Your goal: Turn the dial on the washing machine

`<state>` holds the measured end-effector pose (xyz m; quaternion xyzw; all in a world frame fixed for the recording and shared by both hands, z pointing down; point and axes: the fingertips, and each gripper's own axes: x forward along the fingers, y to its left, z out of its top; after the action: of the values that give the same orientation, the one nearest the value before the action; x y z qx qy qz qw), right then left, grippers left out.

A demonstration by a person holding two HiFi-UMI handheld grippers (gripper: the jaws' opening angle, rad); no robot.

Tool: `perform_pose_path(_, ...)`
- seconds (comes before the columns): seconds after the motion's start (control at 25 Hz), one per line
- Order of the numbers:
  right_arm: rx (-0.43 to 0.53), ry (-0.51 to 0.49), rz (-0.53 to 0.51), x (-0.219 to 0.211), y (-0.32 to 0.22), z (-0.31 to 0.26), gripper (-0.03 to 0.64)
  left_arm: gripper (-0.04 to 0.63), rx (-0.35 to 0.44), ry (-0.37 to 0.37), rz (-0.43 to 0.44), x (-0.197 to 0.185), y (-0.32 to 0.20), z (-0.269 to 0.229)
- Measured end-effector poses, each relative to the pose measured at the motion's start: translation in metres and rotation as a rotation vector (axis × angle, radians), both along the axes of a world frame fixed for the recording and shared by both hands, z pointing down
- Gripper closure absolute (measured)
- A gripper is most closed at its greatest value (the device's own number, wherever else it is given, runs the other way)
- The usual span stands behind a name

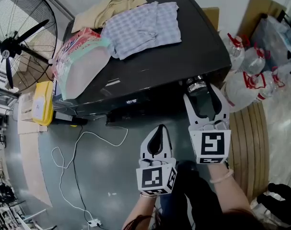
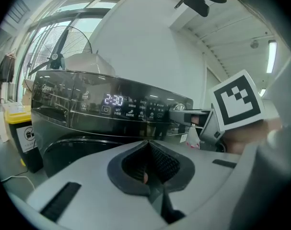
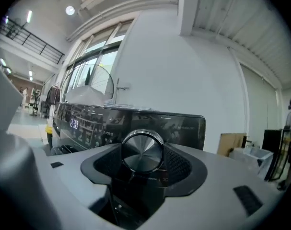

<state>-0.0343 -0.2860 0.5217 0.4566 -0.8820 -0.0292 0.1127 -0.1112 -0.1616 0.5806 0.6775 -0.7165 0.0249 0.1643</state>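
A black washing machine [image 1: 183,56] fills the head view from 10 to 2 o'clock, with clothes [image 1: 140,28] on its lid. Below its front edge lies open floor [image 1: 111,176], where a white cable [image 1: 74,162] trails at 8 o'clock. Bottles [image 1: 246,61] crowd 3 o'clock. The right gripper [image 1: 203,96] reaches nearly level, jaws closed on the silver dial [image 3: 143,151] at the panel's right end. The left gripper [image 1: 158,131] hangs back from the machine, jaws together and empty. Only its view shows the lit display [image 2: 114,100].

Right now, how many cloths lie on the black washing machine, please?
2: a beige cloth at the far left, a blue-checked cloth next to it; others may hide underneath.
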Motion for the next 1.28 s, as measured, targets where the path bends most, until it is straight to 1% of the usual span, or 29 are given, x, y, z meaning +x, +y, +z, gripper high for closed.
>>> perform_pose_path(0.12, -0.030, -0.046, 0.017, 0.001, -0.001, -0.001, 0.324, 0.580, -0.003, 0.004, 0.001, -0.001, 0.001, 0.001)
perform_pose_path(0.36, -0.029, -0.027, -0.001, -0.002, -0.001, 0.001, 0.324, 0.580, -0.002, 0.006, 0.007, 0.000, 0.001, 0.001)
perform_pose_path(0.48, -0.018, 0.026, -0.022, -0.006, 0.001, 0.004, 0.287, 0.580, -0.002, -0.003, 0.020, 0.003, 0.001, 0.000)
perform_pose_path(0.52, -0.009, 0.050, -0.025, -0.006, 0.002, 0.005, 0.265, 0.580, -0.003, -0.004, 0.021, 0.004, 0.001, 0.000)
perform_pose_path(0.56, 0.001, 0.075, -0.028, -0.006, 0.003, 0.006, 0.263, 0.580, -0.004, -0.004, 0.020, 0.004, 0.001, 0.000)
perform_pose_path(0.68, 0.045, 0.158, -0.045, -0.006, 0.004, 0.007, 0.264, 0.580, -0.006, -0.010, 0.025, 0.005, 0.002, -0.001)
perform_pose_path(0.8, 0.109, 0.248, -0.061, -0.006, 0.004, 0.004, 0.265, 0.580, -0.011, -0.020, 0.044, 0.009, 0.003, 0.000)
perform_pose_path(0.84, 0.128, 0.271, -0.063, -0.006, 0.004, 0.003, 0.276, 0.580, -0.012, -0.019, 0.045, 0.009, 0.004, 0.001)
perform_pose_path(0.88, 0.137, 0.280, -0.062, -0.006, 0.003, 0.002, 0.306, 0.580, -0.014, -0.017, 0.043, 0.010, 0.004, 0.002)
perform_pose_path(0.92, 0.136, 0.279, -0.061, -0.005, 0.003, 0.001, 0.322, 0.580, -0.015, -0.015, 0.041, 0.010, 0.004, 0.002)
perform_pose_path(1.0, 0.121, 0.260, -0.060, -0.004, 0.002, 0.001, 0.322, 0.580, -0.017, -0.011, 0.039, 0.010, 0.004, 0.003)
perform_pose_path(1.28, 0.010, 0.067, -0.025, -0.001, 0.001, 0.003, 0.323, 0.580, -0.016, -0.012, 0.043, 0.012, 0.001, 0.005)
